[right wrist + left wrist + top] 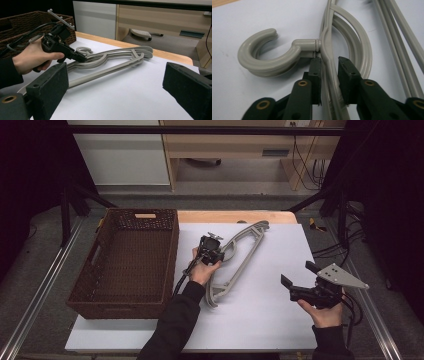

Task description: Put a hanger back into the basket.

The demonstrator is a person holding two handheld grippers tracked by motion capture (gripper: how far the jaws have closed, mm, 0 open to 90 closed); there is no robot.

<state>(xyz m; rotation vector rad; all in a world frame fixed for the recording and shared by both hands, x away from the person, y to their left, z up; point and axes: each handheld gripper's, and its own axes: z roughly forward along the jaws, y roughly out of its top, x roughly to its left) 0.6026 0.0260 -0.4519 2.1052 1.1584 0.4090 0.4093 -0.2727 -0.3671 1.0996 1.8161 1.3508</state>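
My left fingers (329, 75) straddle the grey hanger's (352, 37) neck just beside its hook (265, 58), nearly pinching it, while my right fingers (115, 85) gape wide, well apart from that hanger flat on the bench (270, 320) beside the basket (127, 265).

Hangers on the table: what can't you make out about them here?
- How many hangers are stacked: in the high view they overlap.
- Their ends: cut off by the edges in the left gripper view.
- Whether the left gripper pinches the neck: the bar hides the pad faces.
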